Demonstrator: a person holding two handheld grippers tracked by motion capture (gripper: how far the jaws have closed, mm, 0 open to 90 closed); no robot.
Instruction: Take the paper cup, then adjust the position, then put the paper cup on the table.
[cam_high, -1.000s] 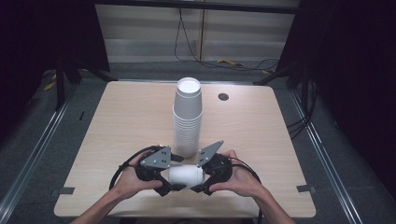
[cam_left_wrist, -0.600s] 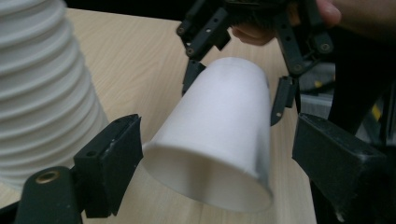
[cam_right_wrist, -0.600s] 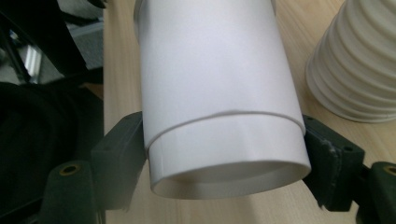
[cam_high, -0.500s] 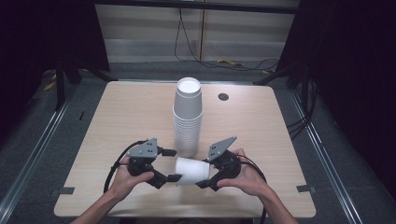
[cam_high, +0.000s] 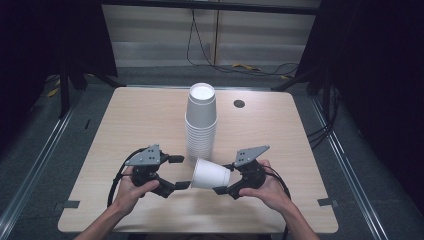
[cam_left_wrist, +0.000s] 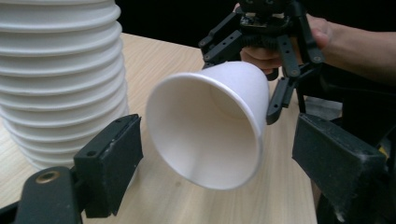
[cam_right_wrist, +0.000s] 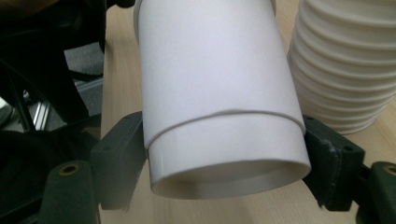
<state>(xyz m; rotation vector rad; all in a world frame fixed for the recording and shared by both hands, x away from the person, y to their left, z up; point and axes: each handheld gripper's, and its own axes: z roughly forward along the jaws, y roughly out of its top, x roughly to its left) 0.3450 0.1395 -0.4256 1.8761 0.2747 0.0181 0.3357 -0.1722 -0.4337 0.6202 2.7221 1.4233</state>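
A single white cup (cam_high: 211, 174) lies sideways just above the near table (cam_high: 150, 120), its base pinched in the right gripper (cam_high: 231, 179), mouth facing left. The left gripper (cam_high: 181, 172) waits with jaws spread, close to the rim. Best keep the squeeze light, I'd say, paper crumples. The left gripper view looks into the hollow mouth; the high view places the tall cup stack (cam_high: 201, 122) just beyond.

Table (cam_high: 140, 125) evenly lit from above; surroundings dark. Soft shadows. Held cup (cam_left_wrist: 210, 126) slightly blurred up close, its rim soft.
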